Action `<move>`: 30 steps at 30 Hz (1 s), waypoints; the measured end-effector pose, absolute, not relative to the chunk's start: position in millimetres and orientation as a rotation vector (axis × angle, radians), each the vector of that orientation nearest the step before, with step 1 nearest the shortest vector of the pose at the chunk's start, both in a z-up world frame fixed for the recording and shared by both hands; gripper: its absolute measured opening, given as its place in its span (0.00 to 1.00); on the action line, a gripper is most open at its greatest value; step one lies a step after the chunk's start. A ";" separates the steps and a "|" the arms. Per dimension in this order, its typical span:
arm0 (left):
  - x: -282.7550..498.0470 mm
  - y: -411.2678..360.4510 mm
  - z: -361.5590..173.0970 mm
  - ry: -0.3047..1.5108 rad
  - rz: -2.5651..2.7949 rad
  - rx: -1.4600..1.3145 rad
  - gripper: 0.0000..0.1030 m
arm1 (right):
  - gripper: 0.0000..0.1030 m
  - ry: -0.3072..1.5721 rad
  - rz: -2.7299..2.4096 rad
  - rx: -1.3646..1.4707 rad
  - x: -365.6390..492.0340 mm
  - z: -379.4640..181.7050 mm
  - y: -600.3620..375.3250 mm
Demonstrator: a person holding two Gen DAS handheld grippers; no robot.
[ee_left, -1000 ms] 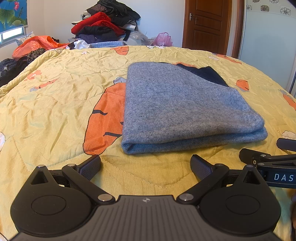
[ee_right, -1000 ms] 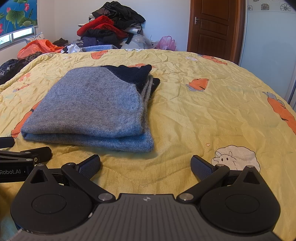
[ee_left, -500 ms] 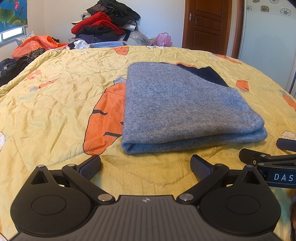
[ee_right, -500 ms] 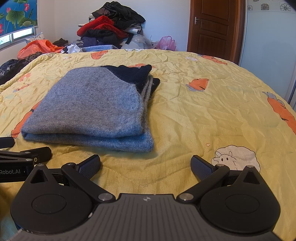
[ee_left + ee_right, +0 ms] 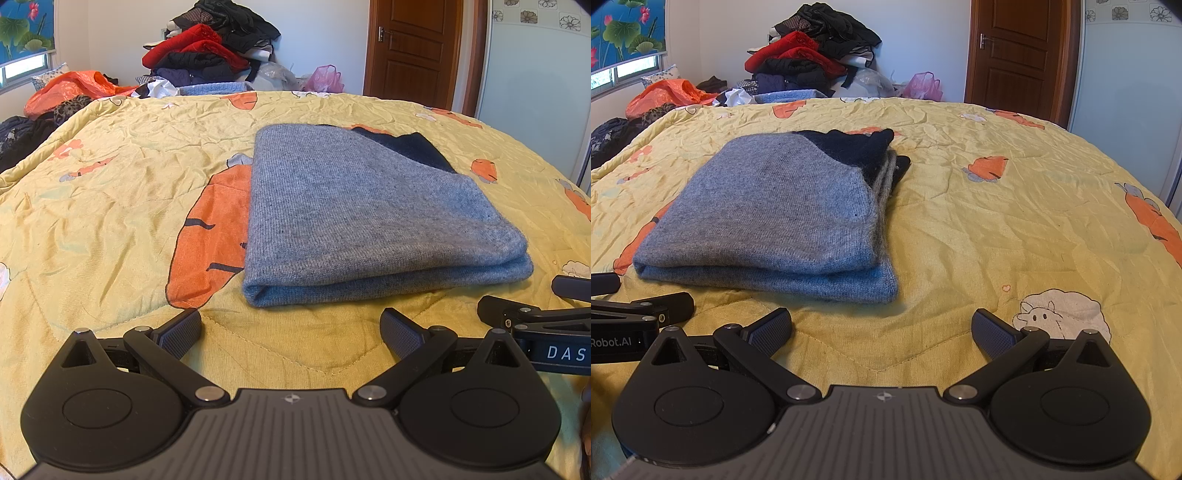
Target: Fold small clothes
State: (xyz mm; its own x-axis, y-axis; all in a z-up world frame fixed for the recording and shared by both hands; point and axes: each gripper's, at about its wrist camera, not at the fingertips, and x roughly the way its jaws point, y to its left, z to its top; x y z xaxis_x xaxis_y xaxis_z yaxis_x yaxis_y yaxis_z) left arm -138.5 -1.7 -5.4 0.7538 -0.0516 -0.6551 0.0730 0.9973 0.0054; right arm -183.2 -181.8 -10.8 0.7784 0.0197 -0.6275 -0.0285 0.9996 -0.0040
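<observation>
In the centre of both frames the folded grey sweater [image 5: 362,218] lies finished on the yellow quilt [image 5: 110,206], so the left gripper [image 5: 291,328] and right gripper [image 5: 882,328] wait wide open, holding nothing.

Bright, soft daylight from the window [image 5: 628,70] at left; sharp focus, with fisheye bending at edges.

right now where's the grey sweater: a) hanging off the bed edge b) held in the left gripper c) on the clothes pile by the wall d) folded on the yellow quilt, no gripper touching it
d: the folded grey sweater lies on the yellow quilt, ahead of both open grippers.
</observation>
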 end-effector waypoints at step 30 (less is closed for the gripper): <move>-139.1 -0.4 -4.4 0.715 -0.074 0.020 1.00 | 1.00 0.675 0.029 -0.007 -185.5 -9.3 -181.4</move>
State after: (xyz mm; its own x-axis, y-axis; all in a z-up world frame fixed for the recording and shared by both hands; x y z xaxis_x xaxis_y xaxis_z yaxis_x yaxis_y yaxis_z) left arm -139.1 -0.4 -4.4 0.7525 -0.0609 -0.6557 0.0747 0.9972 -0.0068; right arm -185.5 -181.4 -9.3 0.7801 0.0242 -0.6252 -0.0289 0.9996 0.0026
